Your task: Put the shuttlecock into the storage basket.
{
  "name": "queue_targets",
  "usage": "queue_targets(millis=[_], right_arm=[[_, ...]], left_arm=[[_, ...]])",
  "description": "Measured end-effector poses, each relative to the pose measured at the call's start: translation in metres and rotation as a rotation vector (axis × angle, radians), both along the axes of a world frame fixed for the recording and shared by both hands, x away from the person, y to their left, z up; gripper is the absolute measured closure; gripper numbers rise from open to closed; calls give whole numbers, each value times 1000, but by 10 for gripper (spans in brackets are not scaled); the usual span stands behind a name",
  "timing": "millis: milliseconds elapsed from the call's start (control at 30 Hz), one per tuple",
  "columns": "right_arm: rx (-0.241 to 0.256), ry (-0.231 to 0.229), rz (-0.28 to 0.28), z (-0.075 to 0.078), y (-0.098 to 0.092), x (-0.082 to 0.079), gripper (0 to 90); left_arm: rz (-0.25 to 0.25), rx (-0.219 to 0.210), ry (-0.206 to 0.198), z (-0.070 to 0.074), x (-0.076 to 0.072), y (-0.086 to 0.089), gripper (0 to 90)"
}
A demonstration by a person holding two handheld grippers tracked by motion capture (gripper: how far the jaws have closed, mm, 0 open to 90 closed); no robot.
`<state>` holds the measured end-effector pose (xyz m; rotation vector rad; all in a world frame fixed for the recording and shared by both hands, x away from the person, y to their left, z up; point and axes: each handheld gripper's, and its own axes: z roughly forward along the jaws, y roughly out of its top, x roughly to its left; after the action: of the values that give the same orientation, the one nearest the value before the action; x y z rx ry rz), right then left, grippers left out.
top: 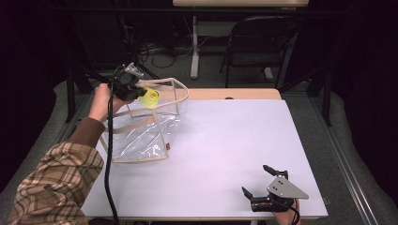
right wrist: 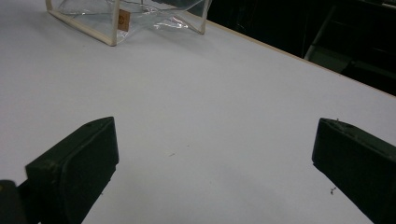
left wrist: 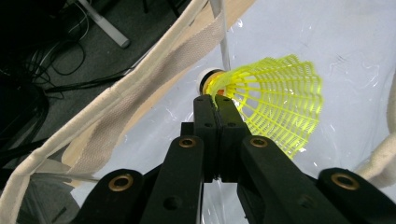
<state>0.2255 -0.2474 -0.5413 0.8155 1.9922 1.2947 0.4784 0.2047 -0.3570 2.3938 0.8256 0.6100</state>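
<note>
Birdie (left wrist: 275,105) is hanging just above the bag (top: 145,136), pinched by its tip in the left tongs (left wrist: 215,100). Next, I think: letting go over the bag. Right tongs (top: 260,180) are waiting wide open, well away from it.

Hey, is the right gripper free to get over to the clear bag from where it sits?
Probably yes. The right gripper rests open at the near edge of the table, and bare tabletop lies between it and the clear bag. The left gripper holds a yellow shuttlecock at the bag's top.
</note>
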Motion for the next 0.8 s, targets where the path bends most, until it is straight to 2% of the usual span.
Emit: queue_targets(millis=[467, 800], right_arm=[[1, 0, 0, 0, 0, 0, 1], [-2, -2, 0, 0, 0, 0, 1]], left_arm=[[0, 24, 50, -6, 6, -6, 896], [5, 43, 61, -8, 8, -10, 895]])
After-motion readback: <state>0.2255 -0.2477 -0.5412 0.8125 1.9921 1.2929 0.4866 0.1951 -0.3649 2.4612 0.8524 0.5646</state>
